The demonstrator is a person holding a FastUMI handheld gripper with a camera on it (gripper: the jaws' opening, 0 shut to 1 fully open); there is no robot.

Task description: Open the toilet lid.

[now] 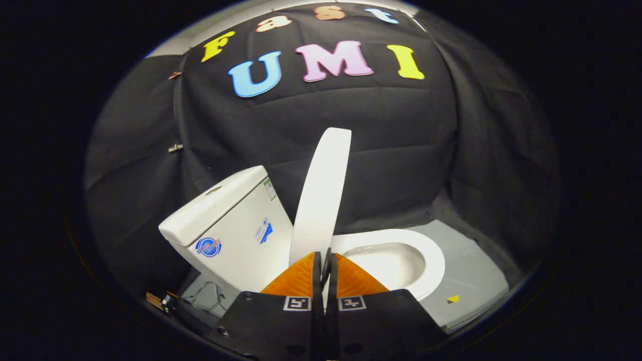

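Gripper view: tongs (pixel 325 261) closed (lid (pixel 321 200) edge-on)

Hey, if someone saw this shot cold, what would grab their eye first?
The white toilet lid, raised almost upright, rising just beyond the gripper, whose jaws are pinched shut on the lid's lower edge. Beside it, the open seat ring and bowl on one side and the white cistern on the other.
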